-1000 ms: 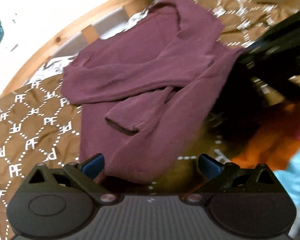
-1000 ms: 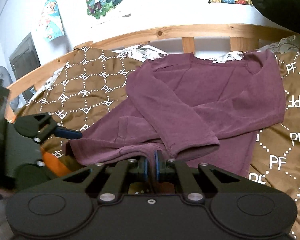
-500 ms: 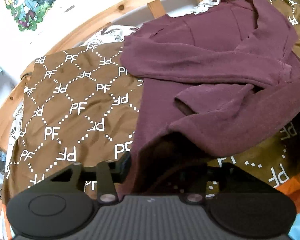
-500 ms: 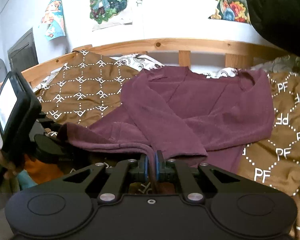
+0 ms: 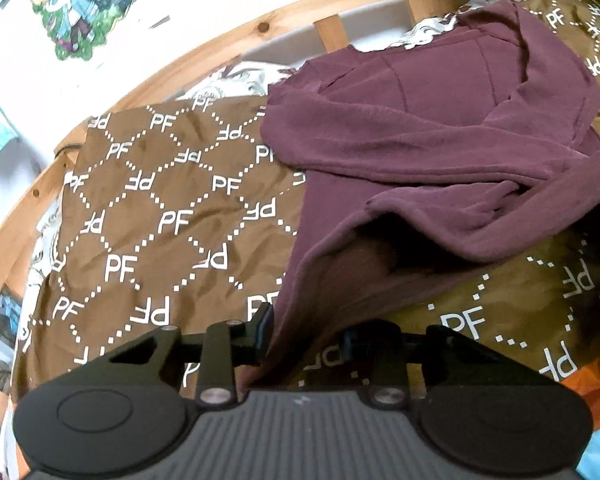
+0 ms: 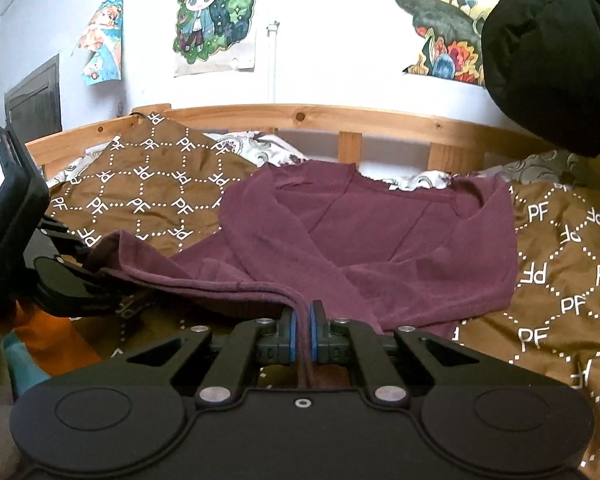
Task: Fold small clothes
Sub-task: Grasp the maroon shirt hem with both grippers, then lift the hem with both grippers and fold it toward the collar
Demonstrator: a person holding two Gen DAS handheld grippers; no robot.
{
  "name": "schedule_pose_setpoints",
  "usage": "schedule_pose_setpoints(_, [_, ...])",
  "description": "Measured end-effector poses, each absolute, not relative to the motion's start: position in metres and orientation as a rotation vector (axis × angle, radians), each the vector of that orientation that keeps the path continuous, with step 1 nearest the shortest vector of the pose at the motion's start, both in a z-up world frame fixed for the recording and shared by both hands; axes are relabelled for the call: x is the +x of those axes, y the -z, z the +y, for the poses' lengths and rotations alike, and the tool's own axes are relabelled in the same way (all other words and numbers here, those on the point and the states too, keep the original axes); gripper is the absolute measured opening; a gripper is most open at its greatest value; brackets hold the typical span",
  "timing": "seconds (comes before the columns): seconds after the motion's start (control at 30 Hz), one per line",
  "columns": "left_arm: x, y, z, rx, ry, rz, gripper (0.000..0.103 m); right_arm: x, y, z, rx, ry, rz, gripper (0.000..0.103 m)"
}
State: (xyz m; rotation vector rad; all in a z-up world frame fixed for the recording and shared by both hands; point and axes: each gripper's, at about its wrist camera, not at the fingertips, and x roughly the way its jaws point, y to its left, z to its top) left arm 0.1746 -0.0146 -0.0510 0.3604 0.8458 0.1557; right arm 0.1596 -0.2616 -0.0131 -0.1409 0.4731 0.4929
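The maroon sweater [image 6: 380,240] lies on the brown blanket [image 5: 160,220] of the bed, with its sleeves crossed over the body. The right gripper [image 6: 303,330] is pressed closed on the hem. The left gripper [image 5: 304,334] is closing; the hem corner passes between its fingers, but the cloth hides the contact. The lower hem edge is cut off behind both grippers.

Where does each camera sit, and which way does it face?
Left wrist: on the left gripper, angled down at the shirt hem between its closing jaws.
Right wrist: on the right gripper, facing the headboard; shut on the hem; left gripper at left.
Shared: shirt, blanket, headboard, poster.
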Motion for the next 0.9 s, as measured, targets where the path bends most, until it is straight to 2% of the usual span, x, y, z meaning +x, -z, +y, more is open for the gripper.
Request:
schedule_pose_setpoints(0.07, [0.176,0.050,-0.011,0.337,-0.157,0.852,0.013,0.161,0.014,-0.262,-0.143,-0.491,0.478,0.006])
schedule_pose_setpoints(0.13, [0.176,0.048,-0.008,0.311,-0.163,0.840,0.007,0.161,0.015,-0.259,-0.170,-0.486,0.477,0.006])
schedule_pose_setpoints(0.27, [0.172,0.039,-0.003,0.248,-0.170,0.794,0.005,0.158,0.027,-0.242,-0.315,-0.473,0.506,0.012])
schedule_pose_setpoints(0.33, [0.171,0.035,-0.001,0.229,-0.170,0.770,0.005,0.160,0.039,-0.229,-0.422,-0.453,0.548,0.025])
schedule_pose_setpoints(0.43, [0.167,0.030,-0.001,0.214,-0.166,0.735,0.005,0.162,0.059,-0.211,-0.554,-0.457,0.619,0.035])
schedule_pose_setpoints(0.6, [0.164,0.025,0.001,0.193,-0.168,0.708,0.005,0.155,0.091,-0.187,-0.756,-0.482,0.692,0.038])
schedule_pose_setpoints(0.67, [0.163,0.022,0.004,0.163,-0.165,0.705,0.005,0.150,0.095,-0.185,-0.809,-0.462,0.673,0.038])
schedule_pose_setpoints(0.7, [0.163,0.021,0.006,0.149,-0.162,0.702,0.005,0.148,0.094,-0.185,-0.826,-0.442,0.651,0.030])
schedule_pose_setpoints(0.73, [0.161,0.019,0.008,0.133,-0.159,0.697,0.005,0.145,0.091,-0.187,-0.829,-0.431,0.629,0.008])
schedule_pose_setpoints(0.77, [0.159,0.017,0.009,0.122,-0.155,0.691,0.005,0.141,0.087,-0.189,-0.836,-0.415,0.599,0.005])
schedule_pose_setpoints(0.9, [0.139,-0.002,0.007,0.128,-0.108,0.646,0.004,0.123,0.065,-0.199,-0.929,-0.352,0.481,0.005])
